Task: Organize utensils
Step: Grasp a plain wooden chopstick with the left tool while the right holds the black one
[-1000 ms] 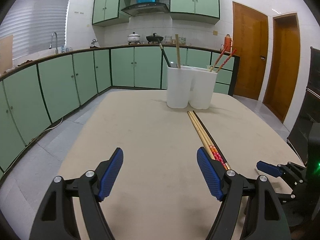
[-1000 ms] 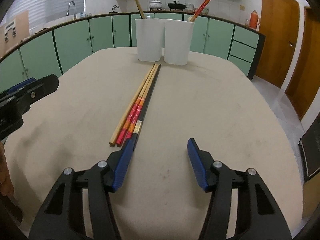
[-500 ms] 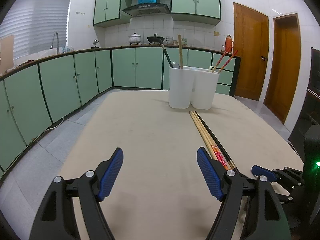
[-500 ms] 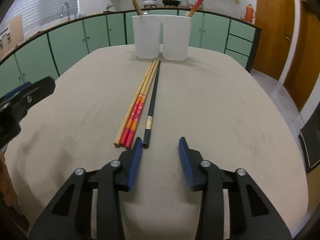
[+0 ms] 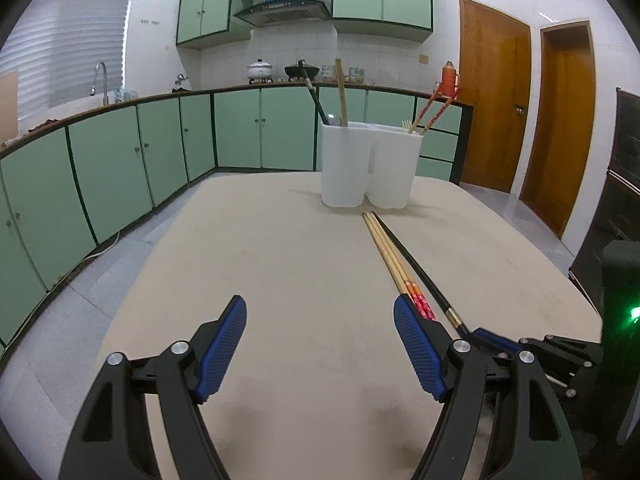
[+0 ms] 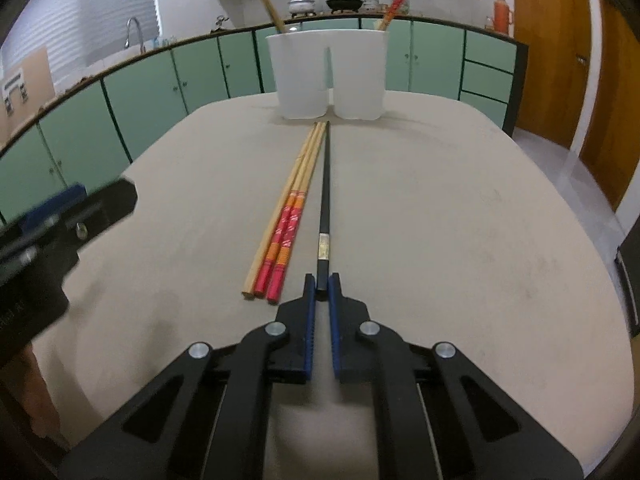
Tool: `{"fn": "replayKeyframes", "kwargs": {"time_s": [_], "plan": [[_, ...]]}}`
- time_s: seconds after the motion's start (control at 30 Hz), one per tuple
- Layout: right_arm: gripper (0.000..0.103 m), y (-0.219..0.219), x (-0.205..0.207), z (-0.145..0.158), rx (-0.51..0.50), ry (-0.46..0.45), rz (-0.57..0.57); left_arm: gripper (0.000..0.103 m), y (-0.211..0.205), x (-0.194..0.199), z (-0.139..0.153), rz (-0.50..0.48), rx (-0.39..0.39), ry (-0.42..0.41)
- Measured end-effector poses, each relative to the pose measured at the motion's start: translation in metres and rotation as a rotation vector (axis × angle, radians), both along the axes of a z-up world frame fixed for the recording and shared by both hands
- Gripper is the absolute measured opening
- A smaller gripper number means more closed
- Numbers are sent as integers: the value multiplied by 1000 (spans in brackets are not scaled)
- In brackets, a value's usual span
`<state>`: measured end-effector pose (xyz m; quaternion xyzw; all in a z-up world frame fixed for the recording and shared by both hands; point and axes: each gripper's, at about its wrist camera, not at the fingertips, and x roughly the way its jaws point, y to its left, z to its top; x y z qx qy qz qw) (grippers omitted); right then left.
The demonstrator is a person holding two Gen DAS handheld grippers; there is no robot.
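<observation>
A black chopstick lies on the beige table, pointing at a white two-compartment holder. My right gripper is shut on the black chopstick's near end, at table level. Beside it lie two red-ended chopsticks and a plain wooden one. The holder holds a ladle, a wooden stick and red chopsticks. My left gripper is open and empty above the table, left of the chopsticks. The right gripper shows at the lower right of the left wrist view.
Green kitchen cabinets run along the left and back, with a sink tap. Two wooden doors stand at the right. The left gripper's body shows at the left of the right wrist view. The table has rounded edges.
My right gripper moved forward to the black chopstick's near end and closed on it. The left gripper stayed open and hardly moved.
</observation>
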<state>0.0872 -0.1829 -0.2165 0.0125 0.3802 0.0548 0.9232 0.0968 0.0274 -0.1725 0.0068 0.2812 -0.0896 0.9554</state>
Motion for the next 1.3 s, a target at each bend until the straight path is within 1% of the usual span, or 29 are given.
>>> {"fn": "replayKeyframes", "kwargs": {"time_s": [0.1,0.23,0.3,0.47,0.6,0.83,1.0,1.17,1.27,1.3], "plan": [[6,-13,-5,6,-5,-33,-30,75,-3,2,-4,1,-3,22],[6,-30,-9,12,-1,-53,-65,75,-9,4,-10,-5,-10,55],[6,-38,-11,13,-3,-61,-81,75,-16,6,-14,-14,-15,87],[6,-51,-14,17,9,-77,-96,73,-35,9,-26,-36,10,147],[6,-52,-17,18,5,-95,-84,72,-46,11,-29,-45,24,167],[6,-56,-16,17,38,-94,-93,69,-58,18,-36,-48,51,208],[6,-59,-18,18,53,-97,-96,69,-61,18,-36,-44,66,216],[6,-60,-17,18,58,-101,-94,69,-59,21,-37,-32,57,230],[6,-60,-17,17,61,-100,-93,63,-62,22,-38,-30,63,238],[6,-60,-17,17,62,-99,-94,58,-64,22,-37,-30,64,234]]}}
